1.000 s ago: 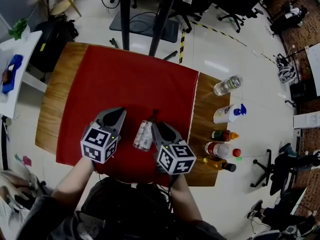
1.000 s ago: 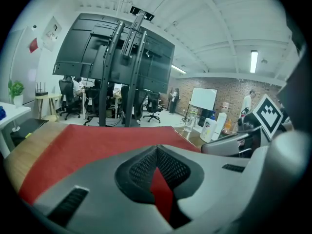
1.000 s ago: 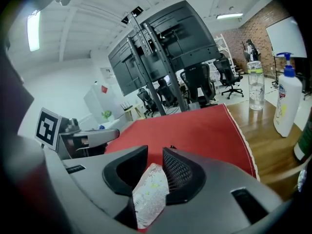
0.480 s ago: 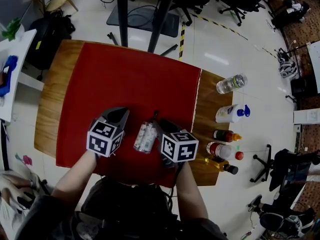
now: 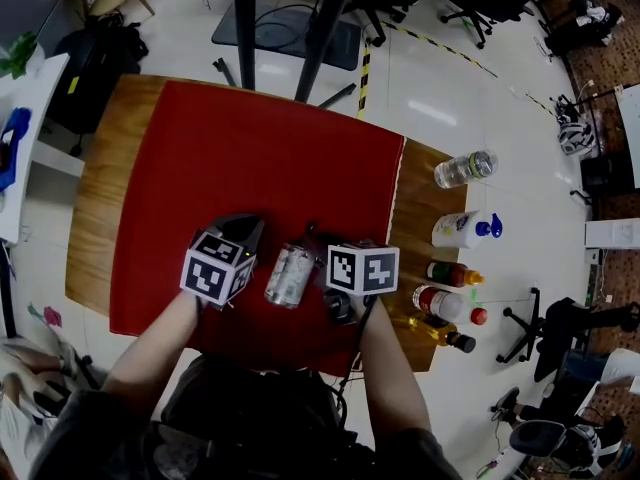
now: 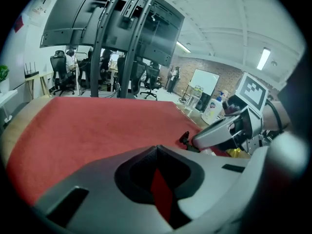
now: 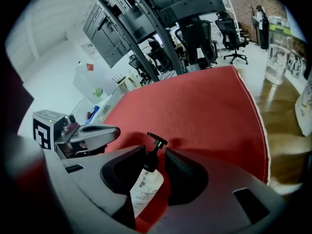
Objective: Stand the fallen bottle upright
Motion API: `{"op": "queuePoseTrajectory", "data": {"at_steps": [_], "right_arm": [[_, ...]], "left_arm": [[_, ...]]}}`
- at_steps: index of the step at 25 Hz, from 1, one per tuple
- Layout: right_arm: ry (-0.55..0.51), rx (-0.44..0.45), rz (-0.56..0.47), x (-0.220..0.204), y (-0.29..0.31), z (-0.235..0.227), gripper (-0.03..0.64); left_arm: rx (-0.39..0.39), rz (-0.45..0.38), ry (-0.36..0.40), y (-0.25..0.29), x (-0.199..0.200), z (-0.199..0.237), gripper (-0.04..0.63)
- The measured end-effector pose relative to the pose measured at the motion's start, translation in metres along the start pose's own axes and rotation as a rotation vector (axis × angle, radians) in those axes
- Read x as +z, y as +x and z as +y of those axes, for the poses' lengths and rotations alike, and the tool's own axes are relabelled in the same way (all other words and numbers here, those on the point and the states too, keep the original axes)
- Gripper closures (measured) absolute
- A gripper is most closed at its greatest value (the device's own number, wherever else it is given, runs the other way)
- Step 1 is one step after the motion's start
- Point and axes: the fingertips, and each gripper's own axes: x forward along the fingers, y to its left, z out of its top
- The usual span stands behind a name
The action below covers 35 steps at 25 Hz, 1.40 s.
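Note:
A clear bottle (image 5: 288, 273) with a black pump top lies on its side on the red cloth (image 5: 270, 158), near the table's front edge. In the right gripper view the bottle (image 7: 146, 189) lies between the jaws of my right gripper (image 7: 155, 155), pump end pointing away. Those jaws are opening, and the pads stand a little off the neck on both sides. My left gripper (image 5: 240, 230) is just left of the bottle, pointing down at the cloth. Its jaws (image 6: 156, 147) are shut with nothing between them.
Bare wood at the table's right edge (image 5: 420, 193) carries a clear water bottle (image 5: 462, 168), a white bottle with a blue cap (image 5: 460, 228) and three sauce bottles (image 5: 445, 300). Black stand legs (image 5: 300, 28) rise behind the table. Office chairs stand beyond.
Both grippers have sunk toward the cloth and tipped further down. The right gripper's cube has shifted over the bottle's right side. The bottle still lies flat.

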Motion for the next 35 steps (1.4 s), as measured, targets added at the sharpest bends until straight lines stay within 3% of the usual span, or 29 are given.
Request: {"op": "queuePoseTrajectory", "data": {"at_steps": [6, 11, 27, 35], "right_arm": [[0.020, 0.037, 0.067, 0.007, 0.008, 0.008, 0.465], [0.130, 0.090, 0.123, 0.004, 0.017, 0.009, 0.446], [0.082, -0.024, 0.264, 0.001, 0.054, 0.010, 0.423], [0.110, -0.040, 0.243, 0.003, 0.070, 0.019, 0.437]], "left_arm": [[-0.025, 0.031, -0.009, 0.009, 0.003, 0.000, 0.555], [-0.033, 0.024, -0.017, 0.014, 0.004, 0.003, 0.555], [-0.050, 0.057, -0.027, 0.024, 0.000, 0.010, 0.555], [-0.049, 0.074, -0.029, 0.025, -0.002, 0.014, 0.555]]}}
